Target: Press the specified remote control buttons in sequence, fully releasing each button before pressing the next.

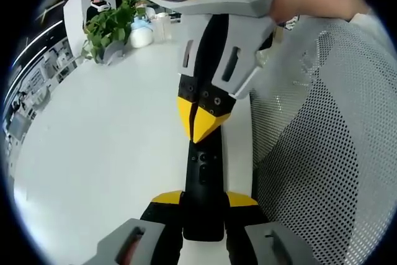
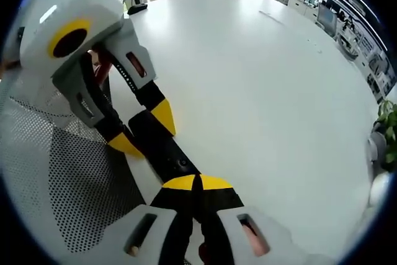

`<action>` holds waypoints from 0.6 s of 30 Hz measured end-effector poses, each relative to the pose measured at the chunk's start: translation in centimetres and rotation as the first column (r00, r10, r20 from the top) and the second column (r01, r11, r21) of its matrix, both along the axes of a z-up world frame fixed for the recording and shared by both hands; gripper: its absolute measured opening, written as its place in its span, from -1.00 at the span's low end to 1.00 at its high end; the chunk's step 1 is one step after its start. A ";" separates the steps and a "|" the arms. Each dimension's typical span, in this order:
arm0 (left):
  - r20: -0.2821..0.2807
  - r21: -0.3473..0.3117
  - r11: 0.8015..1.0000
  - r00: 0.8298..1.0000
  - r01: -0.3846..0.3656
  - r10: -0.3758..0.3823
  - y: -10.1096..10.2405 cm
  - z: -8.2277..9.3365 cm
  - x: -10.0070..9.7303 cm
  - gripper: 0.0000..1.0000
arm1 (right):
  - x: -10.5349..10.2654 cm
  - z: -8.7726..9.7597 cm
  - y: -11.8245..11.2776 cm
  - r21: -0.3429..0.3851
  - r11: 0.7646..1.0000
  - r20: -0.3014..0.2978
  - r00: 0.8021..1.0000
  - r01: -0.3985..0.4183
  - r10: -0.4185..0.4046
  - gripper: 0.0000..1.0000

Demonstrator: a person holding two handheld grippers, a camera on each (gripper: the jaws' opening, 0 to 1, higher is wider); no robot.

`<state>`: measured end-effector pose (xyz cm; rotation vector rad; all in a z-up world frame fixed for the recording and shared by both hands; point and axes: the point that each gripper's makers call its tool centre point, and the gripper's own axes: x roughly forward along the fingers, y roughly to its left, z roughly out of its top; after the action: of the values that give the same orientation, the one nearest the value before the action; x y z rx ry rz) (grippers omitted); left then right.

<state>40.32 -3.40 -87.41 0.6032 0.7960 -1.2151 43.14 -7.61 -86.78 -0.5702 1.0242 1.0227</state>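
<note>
In the left gripper view, the left gripper [image 1: 203, 206] clamps the near end of the black remote [image 1: 203, 181] over the white table [image 1: 105, 153], beside a mesh chair [image 1: 322, 153]. The right gripper [image 1: 200, 122], jaws together, tips onto the buttons.

In the right gripper view, the right gripper [image 2: 197, 183] is closed, touching the remote [image 2: 162, 147]; the left gripper [image 2: 146, 131] grips its far end. A sideways slip could hit the neighbouring button.

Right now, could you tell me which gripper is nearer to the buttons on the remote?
Right. The right gripper is shut, its tips at the buttons of the remote. The left gripper clamps the remote's other end, short of the buttons.
</note>
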 end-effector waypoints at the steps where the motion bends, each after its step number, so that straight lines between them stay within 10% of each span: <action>1: 0.000 0.000 1.000 1.000 0.000 0.000 0.0 0.0 0.0 -0.51 | 0.0 0.0 0.0 0.007 1.000 -0.003 1.000 0.006 -0.006 -1.00; 18: 0.000 -0.002 1.000 1.000 -0.002 0.002 -0.1 0.0 0.0 -0.51 | -0.2 0.0 0.2 0.026 0.996 0.056 0.995 -0.087 0.086 -1.00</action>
<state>40.34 -3.46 -87.38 0.6008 0.7948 -1.2134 42.97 -7.43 -86.73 -0.6209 0.9418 1.0905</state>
